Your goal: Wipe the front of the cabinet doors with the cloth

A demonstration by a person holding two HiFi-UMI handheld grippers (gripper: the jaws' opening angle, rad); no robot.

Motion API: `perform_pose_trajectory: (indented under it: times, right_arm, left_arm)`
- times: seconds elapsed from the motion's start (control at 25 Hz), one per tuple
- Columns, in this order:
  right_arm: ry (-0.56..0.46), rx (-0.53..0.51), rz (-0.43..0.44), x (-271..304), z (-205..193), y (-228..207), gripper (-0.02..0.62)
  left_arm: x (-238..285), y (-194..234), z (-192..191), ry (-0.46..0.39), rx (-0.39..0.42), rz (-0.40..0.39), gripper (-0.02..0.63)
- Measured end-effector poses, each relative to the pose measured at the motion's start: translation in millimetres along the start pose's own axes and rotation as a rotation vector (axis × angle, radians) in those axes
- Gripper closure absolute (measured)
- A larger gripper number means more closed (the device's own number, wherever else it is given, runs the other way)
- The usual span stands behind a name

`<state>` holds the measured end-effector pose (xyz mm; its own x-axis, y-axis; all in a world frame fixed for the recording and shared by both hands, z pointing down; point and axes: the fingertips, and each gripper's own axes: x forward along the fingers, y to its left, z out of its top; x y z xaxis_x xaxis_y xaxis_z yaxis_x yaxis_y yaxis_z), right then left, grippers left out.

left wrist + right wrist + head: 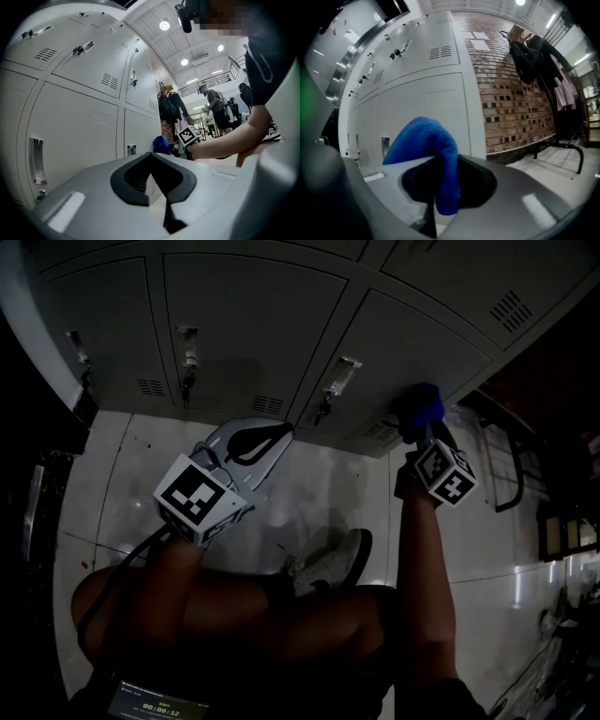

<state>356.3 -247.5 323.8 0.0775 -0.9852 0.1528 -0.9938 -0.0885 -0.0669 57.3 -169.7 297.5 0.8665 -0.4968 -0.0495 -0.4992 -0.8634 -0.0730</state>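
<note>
Grey metal cabinet doors point(253, 324) fill the top of the head view. My right gripper point(419, 423) is shut on a blue cloth point(420, 407), which it holds low on the right-hand door by the vent slots point(380, 432). In the right gripper view the cloth point(423, 143) bulges out of the jaws of the right gripper point(436, 161) in front of a door point(436, 105); contact with the door cannot be told. My left gripper point(246, 442) hangs shut and empty, short of the doors, over the floor. The left gripper view shows the left gripper point(151, 155), the doors point(75, 126) and the cloth point(161, 143).
Latches point(339, 376) stick out from the doors. A brick wall point(511, 93) and a coat rack with hanging clothes point(534, 56) stand to the right. The person's bent legs and shoe point(333, 563) rest on the white tiled floor point(131, 474). People point(215, 108) stand far off.
</note>
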Motion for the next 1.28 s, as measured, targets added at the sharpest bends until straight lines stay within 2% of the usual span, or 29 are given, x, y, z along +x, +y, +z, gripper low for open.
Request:
perform_pose_trajectory:
  times: [0.16, 0.32, 0.68, 0.96, 1.28]
  right_arm:
    - [-0.006, -0.054, 0.128, -3.2, 2.8, 65.4, 0.526]
    - [0.03, -0.115, 0.246, -0.8, -21.3, 118.4, 0.526]
    - [0.087, -0.19, 0.419, 10.6, -64.1, 172.1, 0.526]
    - [0.143, -0.212, 0.418, 35.2, -90.3, 165.0, 0.526]
    - [0.142, -0.17, 0.327, 42.4, -84.4, 124.0, 0.526]
  left_arm:
    - [-0.9, 0.4, 2.7, -0.01, 0.0, 0.002, 0.6]
    - [-2.6, 1.5, 4.1, -0.013, 0.0, 0.005, 0.6]
    - [-2.5, 2.7, 3.2, -0.013, -0.003, 0.007, 0.601]
    - [-1.9, 2.5, 0.2, -0.006, -0.007, 0.008, 0.601]
    - [-1.5, 3.3, -2.0, 0.0, -0.005, 0.01, 0.601]
